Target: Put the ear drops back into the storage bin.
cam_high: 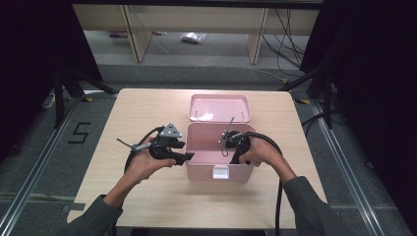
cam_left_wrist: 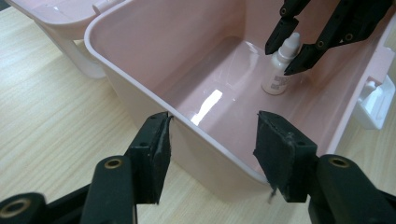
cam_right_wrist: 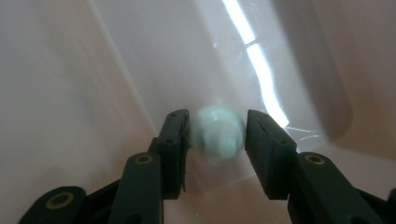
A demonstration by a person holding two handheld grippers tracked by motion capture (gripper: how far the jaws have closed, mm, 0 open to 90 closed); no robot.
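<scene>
The left gripper (cam_high: 184, 157) sits at the left wall of the pink box (cam_high: 196, 172), its jaws released and straddling the box rim: in the left gripper view one pad lies outside the wall and the other (cam_left_wrist: 279, 156) over the interior, with the rim (cam_left_wrist: 140, 91) passing between them, and contact cannot be confirmed. To the right, the right gripper (cam_high: 227, 147) reaches down into the box from the near right. The small white dropper bottle (cam_left_wrist: 281, 70) stands upright on the box floor toward the right side of the interior, long axis vertical, cap uppermost. The right gripper is the nearer of the two; the left gripper is well apart from the bottle, across the box floor. In the right gripper view the camera looks down the bottle axis: the bottle (cam_right_wrist: 218, 134) appears as a round, blurred cap between the two jaws, touching or almost touching the left pad, with a narrow gap at the right pad. The jaws are therefore partly closed around it but not judged clenched. The left gripper view supplies the side profile, showing the jaw tips level with the neck and shoulder. The high view shows the hinged lid (cam_high: 220, 107) lying open on the far side and the white latch (cam_high: 221, 172) on the near wall.
</scene>
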